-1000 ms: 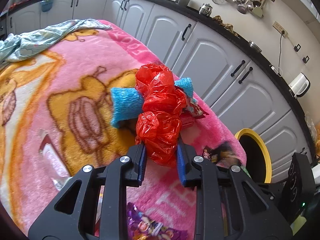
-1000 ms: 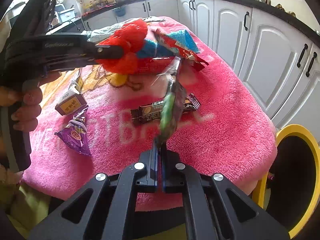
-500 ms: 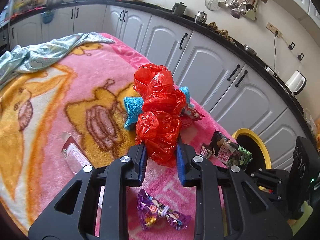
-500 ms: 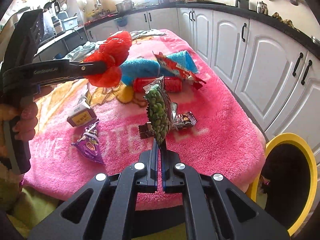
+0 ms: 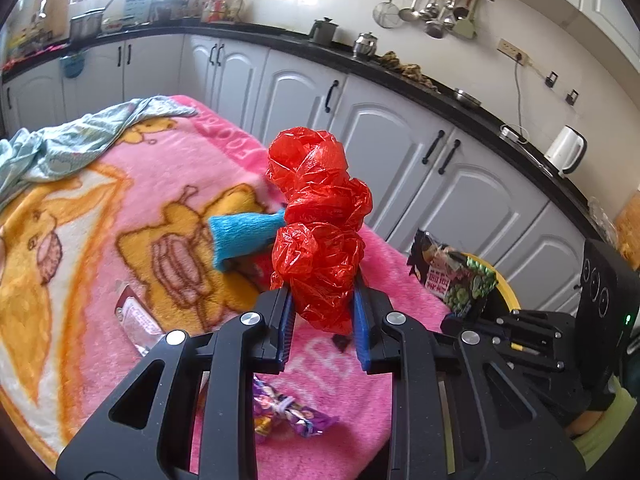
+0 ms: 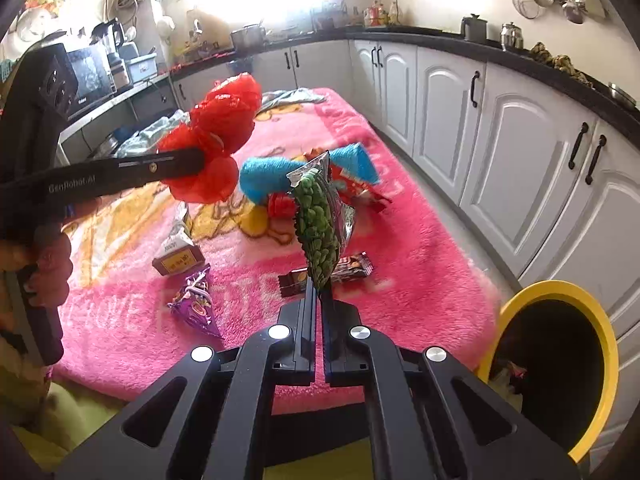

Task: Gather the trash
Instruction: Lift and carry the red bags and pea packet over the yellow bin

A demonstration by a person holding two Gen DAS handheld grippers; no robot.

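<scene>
**Both tongs loaded, trash held above the pink surface**

Left tongs (image 5: 322,312): pads pinch the lower end of a crumpled red plastic bag (image 5: 320,220). The bag is bunched into several lobes, long axis close to upright in the left wrist view, top end leaning slightly left and pointing toward the cabinets. It hangs clear of the surface. From the right wrist view the same bag (image 6: 216,148) sticks out past the tips of the left tongs (image 6: 200,164), up and to the right.

Right tongs (image 6: 319,292): pressed together on the bottom edge of a green snack packet (image 6: 320,224). The packet stands roughly upright, long axis vertical, its silver sealed end pointing up and a little to the right. In the left wrist view it shows at the right (image 5: 456,276), in front of the yellow bin.

Surface (image 6: 420,260): covered by a pink blanket with a yellow cartoon print. Still lying on it: a purple wrapper (image 6: 196,304), a dark brown wrapper (image 6: 348,272) just behind the packet, a small carton (image 6: 178,258), a blue rolled cloth (image 6: 268,176), red wrappers near the cloth.

Yellow-rimmed bin (image 6: 560,364): beside the surface's near right corner, mouth open, dark inside.

A hand (image 6: 48,268) grips the left tool's handle.
</scene>
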